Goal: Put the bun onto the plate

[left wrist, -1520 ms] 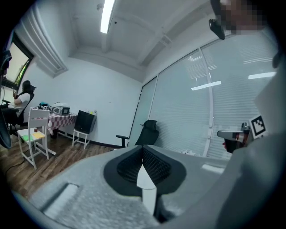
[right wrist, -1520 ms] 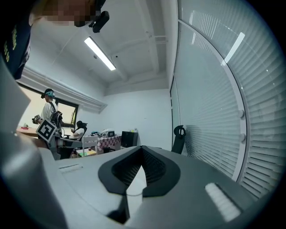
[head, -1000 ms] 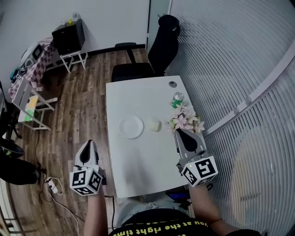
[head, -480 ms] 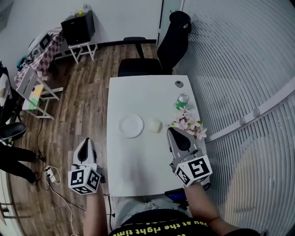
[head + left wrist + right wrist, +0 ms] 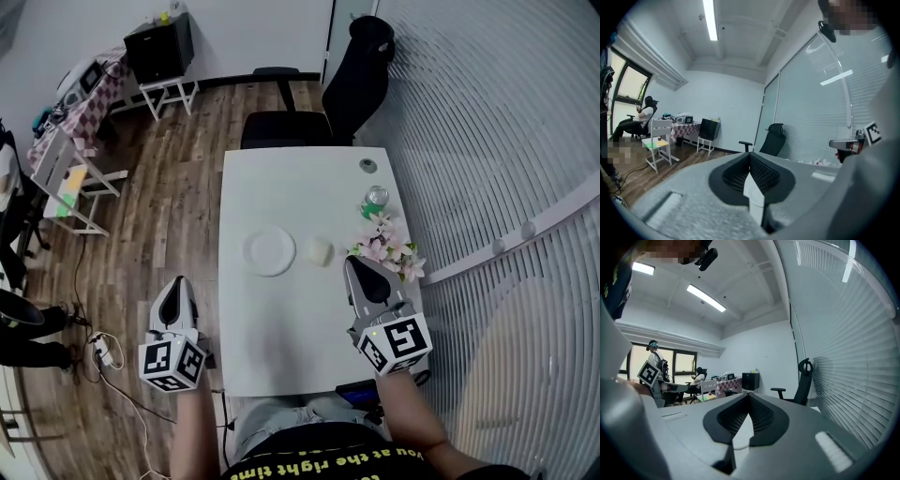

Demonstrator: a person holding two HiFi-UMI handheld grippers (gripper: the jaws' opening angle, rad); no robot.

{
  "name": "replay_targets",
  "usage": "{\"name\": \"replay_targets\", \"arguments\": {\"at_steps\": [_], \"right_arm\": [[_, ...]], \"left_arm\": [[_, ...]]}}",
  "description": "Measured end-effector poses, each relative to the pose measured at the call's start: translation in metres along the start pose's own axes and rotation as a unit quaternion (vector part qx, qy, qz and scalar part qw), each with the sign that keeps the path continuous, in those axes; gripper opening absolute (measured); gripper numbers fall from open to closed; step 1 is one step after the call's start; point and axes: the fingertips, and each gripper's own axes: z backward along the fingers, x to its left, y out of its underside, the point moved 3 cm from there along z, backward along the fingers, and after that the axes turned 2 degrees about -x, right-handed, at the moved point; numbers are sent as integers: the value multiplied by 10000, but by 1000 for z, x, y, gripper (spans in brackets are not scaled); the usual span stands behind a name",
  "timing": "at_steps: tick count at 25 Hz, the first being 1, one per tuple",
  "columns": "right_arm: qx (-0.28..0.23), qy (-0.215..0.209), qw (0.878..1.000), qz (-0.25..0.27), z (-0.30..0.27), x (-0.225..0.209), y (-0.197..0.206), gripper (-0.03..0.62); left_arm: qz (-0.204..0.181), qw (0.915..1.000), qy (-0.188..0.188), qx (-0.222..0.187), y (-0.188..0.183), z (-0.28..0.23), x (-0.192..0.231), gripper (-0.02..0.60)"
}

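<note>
In the head view a pale round bun (image 5: 319, 251) lies on the white table (image 5: 281, 337), just right of an empty white plate (image 5: 269, 251). My right gripper (image 5: 354, 264) hovers over the table's right side, its tip a short way right of the bun and apart from it, jaws shut with nothing in them. My left gripper (image 5: 178, 283) is held off the table's left edge over the wooden floor, also shut and empty. Neither gripper view shows the bun or plate; both show jaws meeting at a point, the left gripper (image 5: 750, 154) and the right gripper (image 5: 749, 394).
A bunch of pink and white flowers (image 5: 386, 248) lies at the table's right edge beside my right gripper. A green can (image 5: 377, 197) stands behind it. A black office chair (image 5: 323, 103) is at the table's far end. Cables (image 5: 98, 352) lie on the floor at left.
My right gripper has drifted a little left and lower, nearer the bun. The left gripper has stayed about where it was. Bun and plate have not moved.
</note>
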Motion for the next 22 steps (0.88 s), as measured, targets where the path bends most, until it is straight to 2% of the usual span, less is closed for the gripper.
{"name": "replay_targets", "arguments": {"at_steps": [6, 12, 16, 22], "right_arm": [[168, 138, 9998, 50, -8, 3, 8, 5], [358, 256, 9990, 89, -21, 6, 24, 5], [665, 343, 9961, 464, -32, 15, 45, 5], [928, 316, 9946, 344, -54, 16, 77, 5]], "left_arm": [[40, 9996, 257, 72, 6, -10, -3, 2], [72, 9994, 337, 77, 9, -18, 3, 2], [62, 9993, 358, 119, 13, -18, 9, 2], [62, 9991, 358, 229, 24, -24, 15, 1]]}}
